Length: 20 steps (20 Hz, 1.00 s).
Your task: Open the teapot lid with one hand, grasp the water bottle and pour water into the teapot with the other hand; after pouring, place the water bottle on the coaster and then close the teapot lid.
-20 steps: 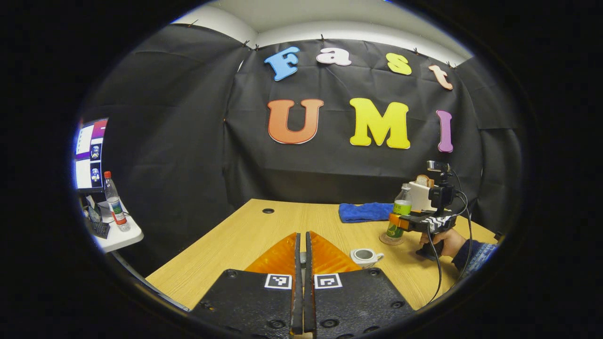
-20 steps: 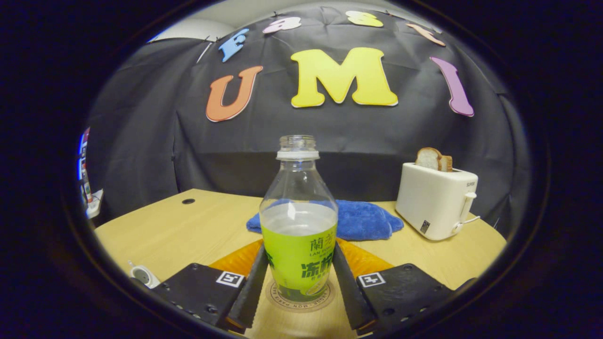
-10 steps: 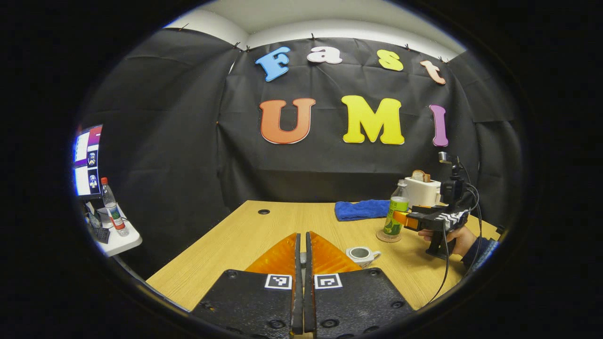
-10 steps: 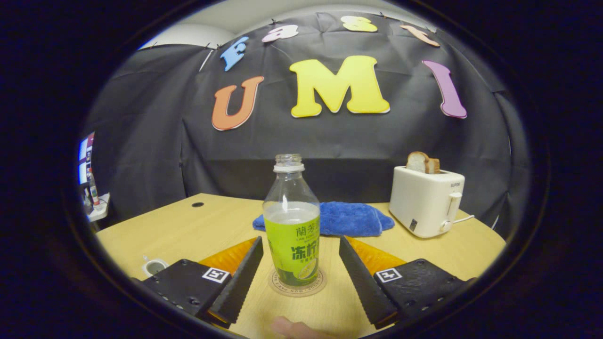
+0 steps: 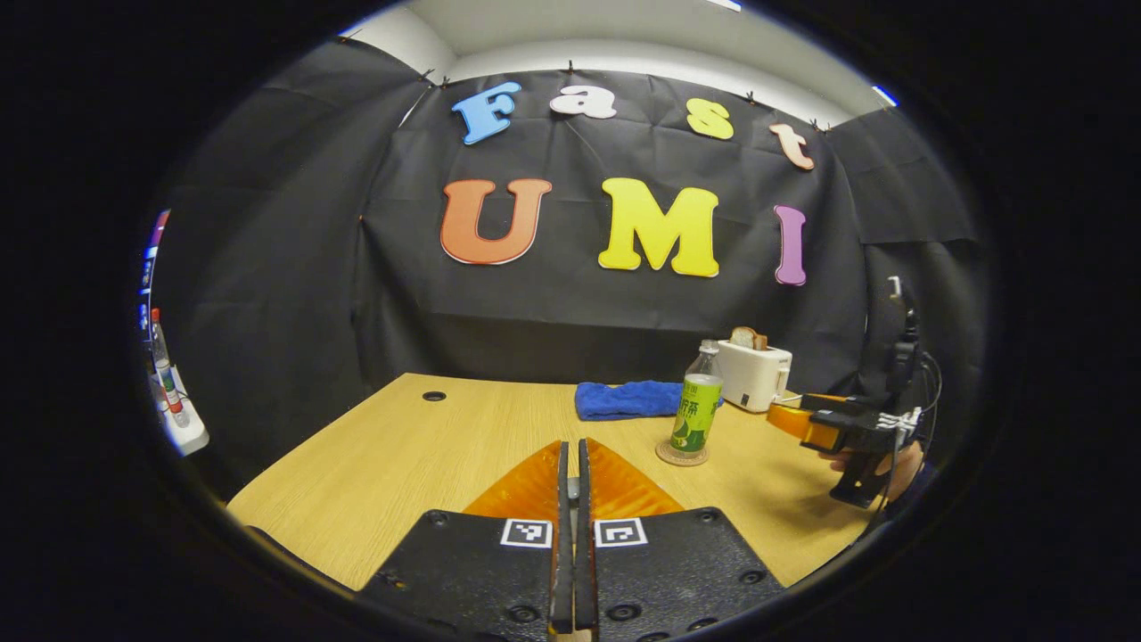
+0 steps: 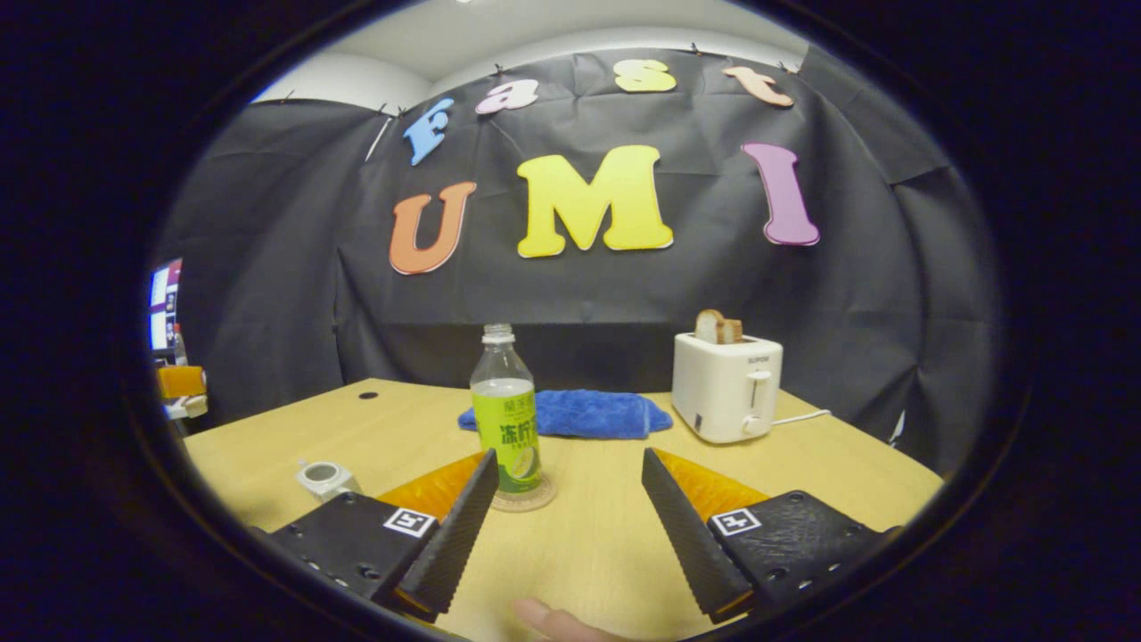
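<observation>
A: Bottle [image 6: 505, 419] is seen upright on the coaster [image 6: 526, 499], uncapped, partly filled, on the table [image 6: 829, 464]. Nothing is gripped by the right gripper [image 6: 566, 517]; its jaws are spread wide, with the bottle well ahead and slightly left of the gap.

B: Confirmed in the left gripper view: bottle [image 5: 696, 411] on coaster [image 5: 682, 456], right gripper [image 5: 816, 423] held off to its side, apart from it, by a hand [image 5: 896, 459].

A: Left gripper [image 5: 573, 544]?

B: Jaws are pressed together. Whether anything is pinched between them cannot be told.

A: Teapot [image 6: 326, 478] is placed at the left of the table, lid off (open top is seen). A fingertip [image 6: 544, 617] is seen at the bottom edge.

B: Cloth [image 6: 570, 414] is laid behind the bottle, toaster [image 6: 726, 386] to its right with bread [image 6: 718, 327] in the slots.
</observation>
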### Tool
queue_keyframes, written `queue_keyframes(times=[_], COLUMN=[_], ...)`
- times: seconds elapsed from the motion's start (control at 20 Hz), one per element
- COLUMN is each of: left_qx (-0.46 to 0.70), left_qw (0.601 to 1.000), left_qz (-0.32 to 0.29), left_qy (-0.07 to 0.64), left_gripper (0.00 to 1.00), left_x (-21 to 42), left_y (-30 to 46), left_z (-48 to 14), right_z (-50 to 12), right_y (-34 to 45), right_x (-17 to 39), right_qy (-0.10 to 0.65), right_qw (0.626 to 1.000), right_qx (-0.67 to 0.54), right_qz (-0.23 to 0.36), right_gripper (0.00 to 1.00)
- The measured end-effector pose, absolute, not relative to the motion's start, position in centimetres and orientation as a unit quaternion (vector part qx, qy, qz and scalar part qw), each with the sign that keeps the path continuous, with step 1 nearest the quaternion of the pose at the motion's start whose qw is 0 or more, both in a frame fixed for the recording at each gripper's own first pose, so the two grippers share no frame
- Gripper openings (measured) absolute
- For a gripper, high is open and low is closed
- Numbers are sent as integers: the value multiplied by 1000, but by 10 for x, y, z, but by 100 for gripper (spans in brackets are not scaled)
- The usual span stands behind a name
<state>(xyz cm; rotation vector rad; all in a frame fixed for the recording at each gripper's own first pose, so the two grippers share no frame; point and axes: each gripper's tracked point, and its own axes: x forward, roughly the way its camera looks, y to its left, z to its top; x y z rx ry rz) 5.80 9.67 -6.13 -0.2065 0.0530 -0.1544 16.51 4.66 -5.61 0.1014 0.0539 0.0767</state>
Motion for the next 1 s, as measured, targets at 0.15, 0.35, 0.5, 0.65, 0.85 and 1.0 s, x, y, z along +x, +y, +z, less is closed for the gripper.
queue_keyframes(times=[0.15, 0.35, 0.5, 0.65, 0.85, 1.0], left_qx=[-91, -74, -62, -71, -76, -75], left_qw=[992, 992, 993, 993, 994, 994], left_qz=[-75, -100, -99, -89, -71, -54], left_qy=[31, 12, 13, 23, 35, 56], left_gripper=[4, 4, 4, 4, 4, 5], left_x=[75, 96, 117, 137, 158, 169], left_y=[87, 51, 34, 28, 26, 30], left_z=[-72, -73, -78, -84, -96, -113], right_z=[-60, -46, -42, -38, -34, -35], right_y=[37, 37, 36, 33, 29, 27], right_x=[134, 105, 93, 86, 86, 88], right_qy=[40, 8, -6, -22, -35, -33], right_qw=[999, 999, 999, 998, 998, 998], right_qx=[20, -4, -3, 1, 3, -2], right_qz=[23, 31, 42, 55, 58, 58], right_gripper=[96, 96, 95, 95, 95, 95])
